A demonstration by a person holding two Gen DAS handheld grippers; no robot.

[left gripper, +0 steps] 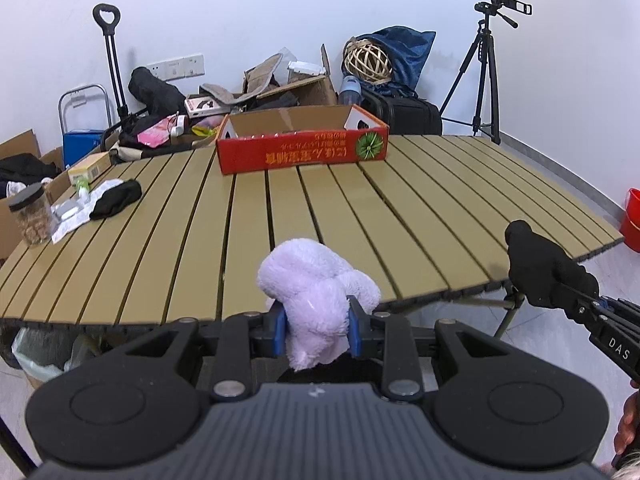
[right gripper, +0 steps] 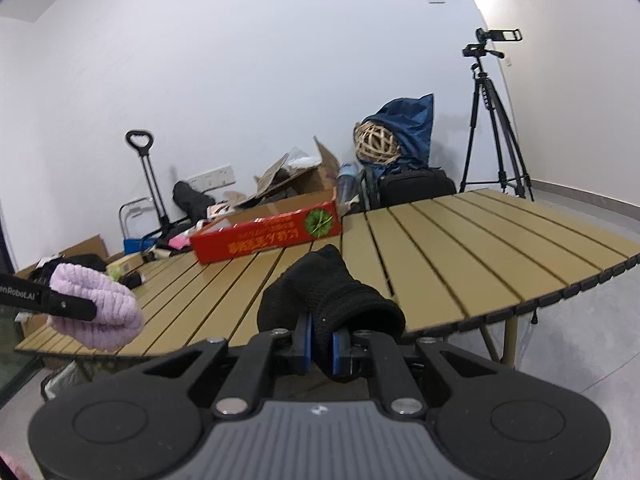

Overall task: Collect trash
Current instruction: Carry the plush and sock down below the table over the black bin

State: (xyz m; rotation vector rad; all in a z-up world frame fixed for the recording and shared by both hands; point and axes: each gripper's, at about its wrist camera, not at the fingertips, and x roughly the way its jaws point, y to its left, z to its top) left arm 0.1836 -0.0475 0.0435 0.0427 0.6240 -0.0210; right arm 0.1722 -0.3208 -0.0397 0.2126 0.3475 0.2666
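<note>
Left gripper (left gripper: 316,330) body: a ribbed grey housing was seen, flanked by two round matte-black lobes, each marked with a shallow circular recess.
Left gripper linkage: black angular arms were noted, pinned with round silver screw heads.
Left gripper fingers (left gripper: 280,330): blue pads were set in black carriers.
Right gripper (right gripper: 322,346) body: the same ribbed grey housing was recorded, with a small pale logo at its front edge and two black round lobes.
Right gripper fingers (right gripper: 306,340): blue pads were seen in black carriers.
Markings: white lettering "DAS" was read on the right gripper's side from the left wrist view; "enRobot.AI" was read on the left gripper's black finger from the right wrist view.
</note>
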